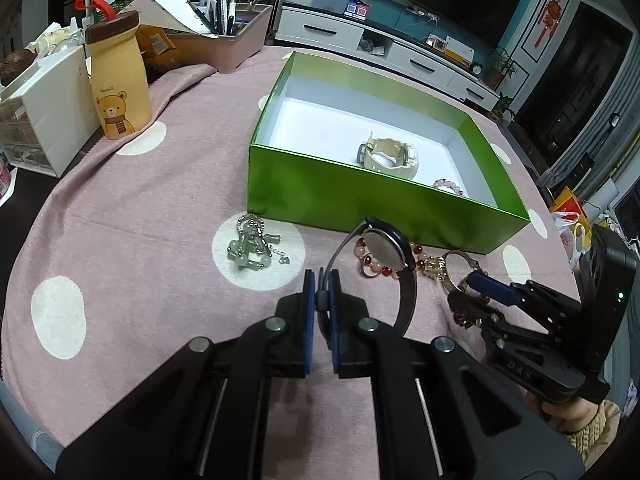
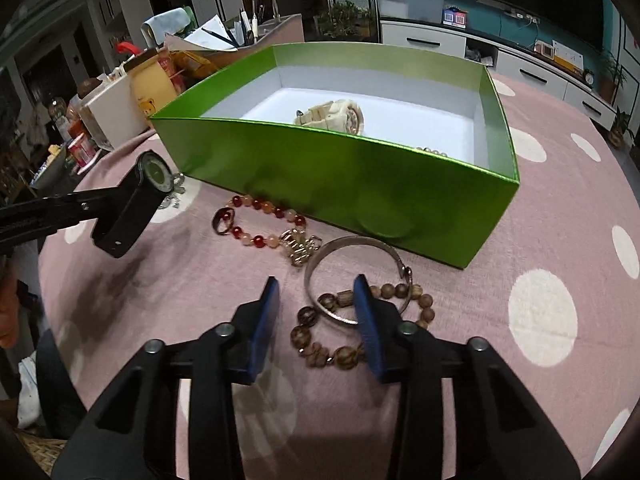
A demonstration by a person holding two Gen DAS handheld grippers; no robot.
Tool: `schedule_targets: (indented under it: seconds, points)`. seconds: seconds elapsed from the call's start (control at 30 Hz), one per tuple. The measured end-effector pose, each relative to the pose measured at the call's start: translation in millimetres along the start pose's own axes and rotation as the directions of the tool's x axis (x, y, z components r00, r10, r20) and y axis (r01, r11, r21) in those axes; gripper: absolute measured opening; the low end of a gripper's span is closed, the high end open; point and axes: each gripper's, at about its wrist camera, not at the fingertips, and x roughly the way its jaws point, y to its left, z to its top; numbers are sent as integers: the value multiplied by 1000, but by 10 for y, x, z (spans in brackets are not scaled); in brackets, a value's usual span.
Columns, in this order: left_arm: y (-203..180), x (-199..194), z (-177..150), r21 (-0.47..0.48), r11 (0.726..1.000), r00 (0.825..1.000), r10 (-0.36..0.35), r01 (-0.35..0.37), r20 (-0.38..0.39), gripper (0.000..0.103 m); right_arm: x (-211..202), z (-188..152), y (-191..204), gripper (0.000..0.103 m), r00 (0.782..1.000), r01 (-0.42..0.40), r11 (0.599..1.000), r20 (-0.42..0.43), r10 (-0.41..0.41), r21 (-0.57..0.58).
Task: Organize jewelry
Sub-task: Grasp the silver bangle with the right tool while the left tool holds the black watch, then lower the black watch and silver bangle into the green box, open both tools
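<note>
Black-strapped watch [image 1: 386, 254] pinched by left gripper [image 1: 321, 280] | carry it clear over the green box [image 1: 360, 204] wall ahead; right gripper [image 2: 316, 292] unclenched, straddling wooden bead bracelet [image 2: 340, 336]

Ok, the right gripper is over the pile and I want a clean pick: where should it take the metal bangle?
Probably the near arc of the metal bangle, from above. It lies flat on the tablecloth, so only the thin rim offers a pinch: one finger inside the ring, one outside. The right gripper is open there, but the wooden bead bracelet overlaps that arc, so it may get caught too. The clasp end looks freer.
</note>
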Motion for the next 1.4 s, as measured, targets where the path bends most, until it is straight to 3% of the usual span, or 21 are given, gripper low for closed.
schedule_targets:
  seconds: [0.2,0.37,0.7,1.03,1.4]
  points:
    - [-43,7,-5,7,1000,1000,-4,4,-5,6,9,21,31,13,1000,18,999,-11,-19,-48]
    - [-87,2,2,19,1000,1000,2,-2,-8,6,-59,-20,27,2,1000,15,999,25,-14,-31]
    - [-140,-32,2,31,1000,1000,1,-1,-5,6,-437,-51,-92,1,991,-16,998,134,8,62]
    - [-211,-113,15,45,999,1000,3,-3,10,6,-914,31,-94,1,962,-64,994,272,38,89]
    - [-254,-180,22,55,998,1000,1,-2,21,6,-1053,47,-139,2,946,-119,987,313,81,106]
